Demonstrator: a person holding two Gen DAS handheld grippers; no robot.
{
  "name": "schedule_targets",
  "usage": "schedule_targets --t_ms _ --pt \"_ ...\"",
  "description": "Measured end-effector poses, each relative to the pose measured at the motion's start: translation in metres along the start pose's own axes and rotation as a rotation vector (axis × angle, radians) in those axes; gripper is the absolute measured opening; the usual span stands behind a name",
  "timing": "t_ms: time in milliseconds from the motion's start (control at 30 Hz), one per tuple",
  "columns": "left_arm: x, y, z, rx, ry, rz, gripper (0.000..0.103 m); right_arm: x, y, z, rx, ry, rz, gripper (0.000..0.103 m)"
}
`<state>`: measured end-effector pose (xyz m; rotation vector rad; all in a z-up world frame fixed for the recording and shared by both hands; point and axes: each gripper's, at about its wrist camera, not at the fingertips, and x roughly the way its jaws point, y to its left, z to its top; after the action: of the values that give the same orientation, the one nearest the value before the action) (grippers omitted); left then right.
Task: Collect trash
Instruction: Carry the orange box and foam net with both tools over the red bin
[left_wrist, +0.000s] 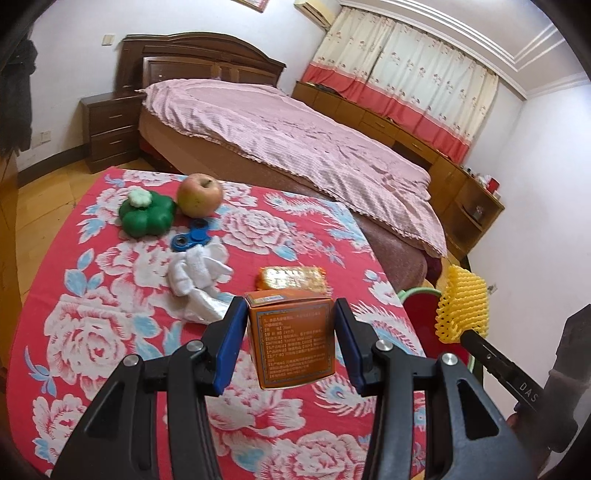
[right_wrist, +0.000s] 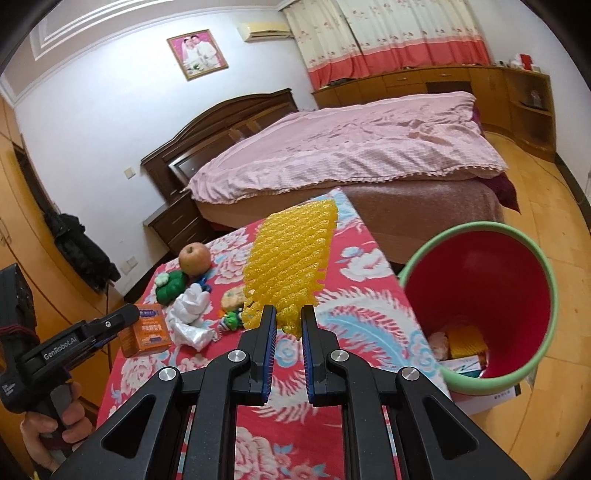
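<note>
So at this point you were mid-carry with both hands full. Your left tongs (left_wrist: 291, 343) were clamped on the orange box (left_wrist: 291, 339), pads against both its sides, box lifted clear above the floral surface (left_wrist: 110, 332). Your right tongs (right_wrist: 289, 332) were nearly together, pinching the bottom edge of the yellow foam net (right_wrist: 291, 258), which stuck up and away from the tips.

The red bin (right_wrist: 480, 295) with the green rim sat just off the surface's right edge, down by the floor, and it already had a few bits in the bottom. So I'd call this the haul-to-bin step, not picking.

Next you needed to swing the net over that rim first, since it was the closer hand, then let go only once it was over the opening. Foam that light could catch on the pads or drift. Then the box the same way.

Left on the surface were the white crumpled tissue (left_wrist: 199, 277) and the snack wrapper (left_wrist: 291, 278), probably trash too. The apple (left_wrist: 199, 194), the green toy (left_wrist: 146, 216) and the blue spinner (left_wrist: 194, 236) looked like keepers.
</note>
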<state>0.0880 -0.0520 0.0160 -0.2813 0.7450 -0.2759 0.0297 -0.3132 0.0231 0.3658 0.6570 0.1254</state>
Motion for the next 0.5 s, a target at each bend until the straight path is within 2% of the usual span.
schedule_targets --t_ms 500 --pt "0.031 -0.056 -0.007 0.098 0.076 -0.078 0.049 -0.024 -0.047 0.002 0.068 -0.044 -0.059 0.013"
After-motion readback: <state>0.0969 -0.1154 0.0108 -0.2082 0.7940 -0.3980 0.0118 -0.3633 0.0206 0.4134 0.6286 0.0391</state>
